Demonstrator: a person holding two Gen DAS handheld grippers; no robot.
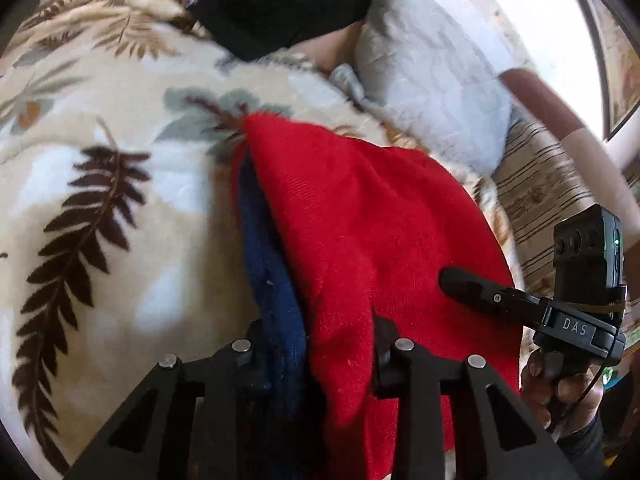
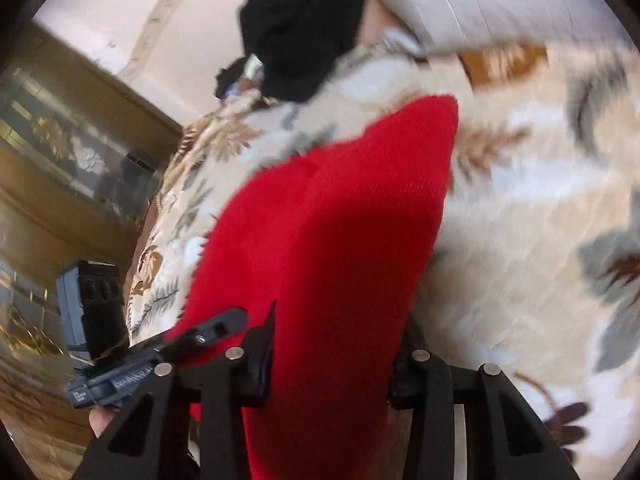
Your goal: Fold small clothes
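- Left gripper (image 1: 316, 360) first: your jaws are closed in on the near edge of the red garment (image 1: 360, 220), with its dark blue layer (image 1: 272, 288) bunched in the same pinch. Cloth fills the gap, so that reads as a real hold.
- Right gripper (image 2: 328, 364) has the red garment (image 2: 332, 240) running straight through its jaws too, narrowed down on the near edge. From the left wrist view you can see its finger (image 1: 472, 288) lying over the red cloth on the right side.
- Where the piece is: draped away from you across the leaf-print blanket (image 1: 100, 160), near edge up in both grippers, far corner resting on the blanket. Beyond it, a black garment (image 1: 288, 4) and a grey pillow (image 1: 432, 80).
- How it should handle: soft, fuzzy knit, light, completely limp. It will sag between your two hands and cling a little to the plush blanket.
- Watch the blue layer; it may slide against the red if you pinch only one.
- Best hold, I'd judge: both near corners, well apart, all layers caught, so the edge stays taut.
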